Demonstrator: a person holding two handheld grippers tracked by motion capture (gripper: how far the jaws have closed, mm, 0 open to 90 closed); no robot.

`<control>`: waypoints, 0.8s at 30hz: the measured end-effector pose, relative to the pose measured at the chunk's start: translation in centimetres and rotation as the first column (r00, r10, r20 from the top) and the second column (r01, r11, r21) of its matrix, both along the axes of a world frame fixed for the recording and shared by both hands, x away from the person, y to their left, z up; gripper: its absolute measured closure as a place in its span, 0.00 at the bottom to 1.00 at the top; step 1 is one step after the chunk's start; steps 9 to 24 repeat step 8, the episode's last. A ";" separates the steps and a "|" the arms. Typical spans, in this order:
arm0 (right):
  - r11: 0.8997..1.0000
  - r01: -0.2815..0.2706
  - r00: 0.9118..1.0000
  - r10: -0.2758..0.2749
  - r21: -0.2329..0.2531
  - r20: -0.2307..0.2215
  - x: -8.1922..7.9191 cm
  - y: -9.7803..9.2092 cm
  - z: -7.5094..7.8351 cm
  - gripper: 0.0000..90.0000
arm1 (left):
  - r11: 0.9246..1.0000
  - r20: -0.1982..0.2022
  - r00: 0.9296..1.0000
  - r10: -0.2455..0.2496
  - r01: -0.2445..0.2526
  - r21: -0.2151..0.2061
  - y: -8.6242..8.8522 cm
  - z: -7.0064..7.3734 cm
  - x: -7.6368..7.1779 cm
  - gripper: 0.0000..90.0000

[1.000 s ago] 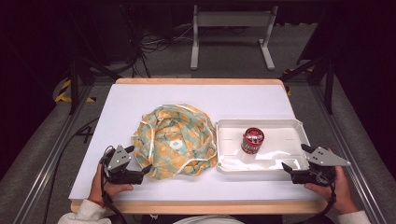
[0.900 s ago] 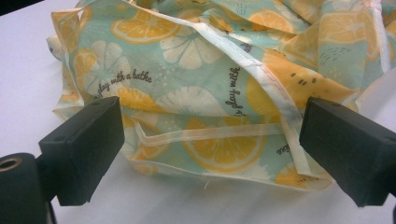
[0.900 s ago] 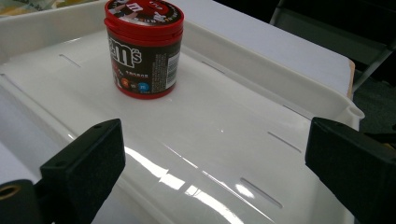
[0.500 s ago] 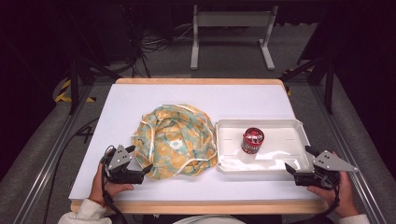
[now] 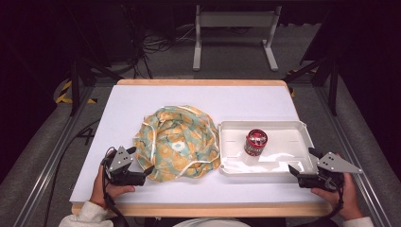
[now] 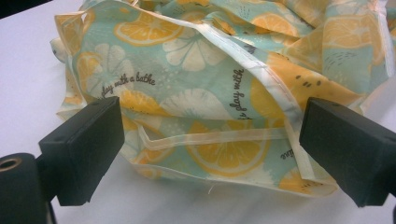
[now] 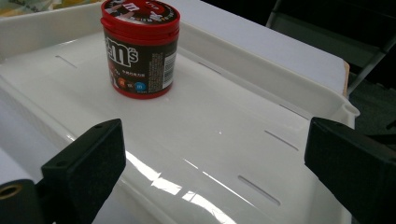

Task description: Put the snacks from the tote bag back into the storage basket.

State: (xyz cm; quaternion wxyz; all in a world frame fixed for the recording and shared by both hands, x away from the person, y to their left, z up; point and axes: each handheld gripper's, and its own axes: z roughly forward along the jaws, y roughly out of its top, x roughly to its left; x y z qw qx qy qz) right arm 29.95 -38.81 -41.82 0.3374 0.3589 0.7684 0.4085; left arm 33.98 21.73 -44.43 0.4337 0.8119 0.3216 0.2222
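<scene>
Beside the cloth bag (image 5: 177, 142), left claw (image 5: 142, 172) wide (right claw (image 5: 302, 164) likewise), both empty.

white table top (image 5: 142, 101) | floor cables (image 5: 158, 45), blurred | metal stand (image 5: 234, 21) behind | yellow-black tape (image 5: 64, 92)

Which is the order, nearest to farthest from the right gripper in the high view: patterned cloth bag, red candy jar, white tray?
1. White tray: its near right corner lies just before the right gripper.
2. Red candy jar: upright in the tray, left of center.
3. Patterned cloth bag: left of the tray.
</scene>
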 end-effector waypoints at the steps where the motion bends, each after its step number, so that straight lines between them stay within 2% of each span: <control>1: 1.000 0.002 1.000 -0.002 -0.016 0.000 0.0 0.2 0.0 0.07 | 1.000 0.001 1.000 0.001 -0.001 -0.001 0.0 0.0 0.0 0.08; 6: 1.000 0.001 1.000 -0.001 -0.002 0.001 0.0 0.1 0.0 0.07 | 1.000 0.007 1.000 0.005 -0.005 -0.004 0.0 0.1 0.0 0.08; 24: 1.000 0.001 1.000 -0.001 -0.002 0.006 0.0 0.0 0.0 0.07 | 1.000 0.008 1.000 0.005 -0.005 -0.004 0.0 0.1 0.0 0.08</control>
